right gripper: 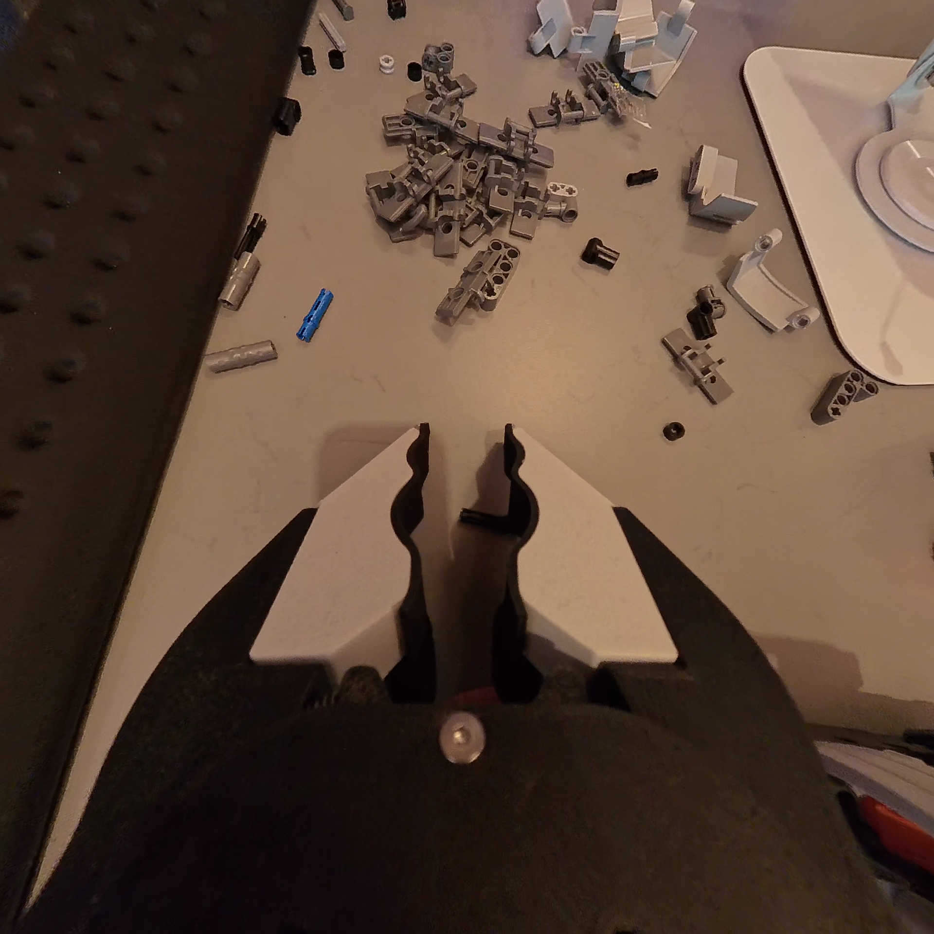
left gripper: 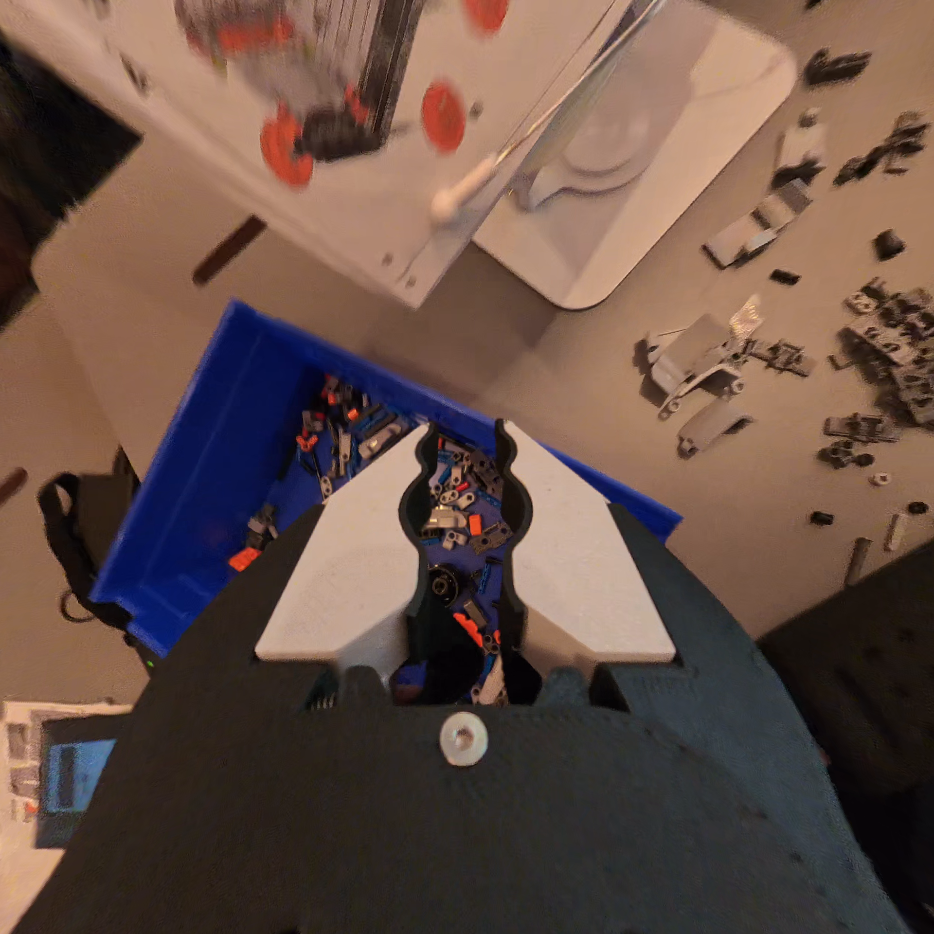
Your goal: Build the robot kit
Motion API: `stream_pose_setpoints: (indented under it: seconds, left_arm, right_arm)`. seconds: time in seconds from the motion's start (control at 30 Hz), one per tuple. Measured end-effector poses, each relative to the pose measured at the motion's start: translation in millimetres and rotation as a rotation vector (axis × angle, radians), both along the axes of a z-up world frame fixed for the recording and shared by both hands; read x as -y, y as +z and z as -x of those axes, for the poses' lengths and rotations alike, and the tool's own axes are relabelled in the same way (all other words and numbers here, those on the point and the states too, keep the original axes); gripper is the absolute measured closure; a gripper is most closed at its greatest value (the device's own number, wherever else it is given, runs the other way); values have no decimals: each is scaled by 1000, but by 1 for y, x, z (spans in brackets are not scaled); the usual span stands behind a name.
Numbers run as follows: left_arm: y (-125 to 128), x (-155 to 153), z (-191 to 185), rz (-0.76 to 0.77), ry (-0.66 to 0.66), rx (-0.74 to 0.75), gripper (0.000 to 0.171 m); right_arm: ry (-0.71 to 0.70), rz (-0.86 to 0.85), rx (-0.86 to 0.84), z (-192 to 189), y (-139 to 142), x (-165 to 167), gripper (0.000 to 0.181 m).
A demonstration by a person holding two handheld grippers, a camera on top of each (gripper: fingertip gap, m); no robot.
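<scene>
Black pin (right gripper: pixel 487 520) lay between right hand-held gripper (right gripper: pixel 467 429) jaws, apart, on counter (right gripper: pixel 505 364); left hand-held gripper (left gripper: pixel 465 429) apart, empty, over blue bin (left gripper: pixel 212 455) of parts

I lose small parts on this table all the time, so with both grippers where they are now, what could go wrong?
1. The right gripper is open with a small black pin lying loose between its fingers; closing off-centre may flick it away.
2. The left gripper hangs open over the blue bin of mixed small parts; dipping in might grab several or scatter them.
3. The grey parts pile lies ahead; a sweep could spread it.
</scene>
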State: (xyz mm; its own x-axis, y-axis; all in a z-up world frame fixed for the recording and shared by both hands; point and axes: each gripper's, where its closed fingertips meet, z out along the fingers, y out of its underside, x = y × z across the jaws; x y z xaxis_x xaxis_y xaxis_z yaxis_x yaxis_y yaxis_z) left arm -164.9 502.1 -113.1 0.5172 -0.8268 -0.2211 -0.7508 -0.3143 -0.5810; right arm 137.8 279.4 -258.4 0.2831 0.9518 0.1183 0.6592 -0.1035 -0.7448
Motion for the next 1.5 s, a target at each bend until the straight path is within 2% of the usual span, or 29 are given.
stream_pose_setpoints:
  seconds: [0.1,0.17,0.3,0.47,0.57,0.67,0.8,0.87,0.93,1.0,1.07,1.13,1.23,1.33,1.43,1.5]
  left_arm:
    - [-40,-3,20,101,62,-33,148]
    - [-60,-3,20,170,81,13,145]
    - [-109,-4,28,250,115,-58,141]
    - [-132,-5,20,289,115,-34,140]
    - [-142,-7,20,295,118,-47,150]
    - [-143,-8,20,275,119,-37,155]
    - [-121,-11,19,224,118,26,160]
    - [-106,-13,25,178,132,31,160]
    - [-76,-11,23,113,129,81,160]
    - [-37,1,12,30,90,144,161]
    - [-1,28,-15,-40,-29,198,161]
    - [13,64,-52,-58,-152,210,161]
    - [-10,124,-120,5,-356,216,161]
    - [-61,170,-170,134,-479,194,161]
    - [-100,180,-192,177,-483,146,160]
    - [-114,180,-199,184,-467,131,157]
  right_arm:
    - [0,-2,0,0,0,0,154]
    - [1,2,-1,0,0,0,154]
    - [2,2,-1,0,0,0,154]
    - [-4,3,-2,0,0,-1,154]
    - [-6,7,-4,0,0,-1,154]
    - [-7,6,-6,-1,0,-1,154]
    - [-5,6,-5,-1,0,-1,154]
    - [-4,5,-5,0,0,-1,154]
    - [-4,5,-5,0,0,-1,154]
    - [-4,6,-5,-1,0,-1,154]
    - [-7,8,-6,-1,0,-1,154]
    - [-10,11,-9,-1,1,-2,154]
    - [-12,11,-12,-1,1,-2,154]
    - [-11,10,-10,-1,1,-2,154]
    - [-7,5,-9,-1,1,-1,154]
    - [-4,4,-8,-1,1,0,154]
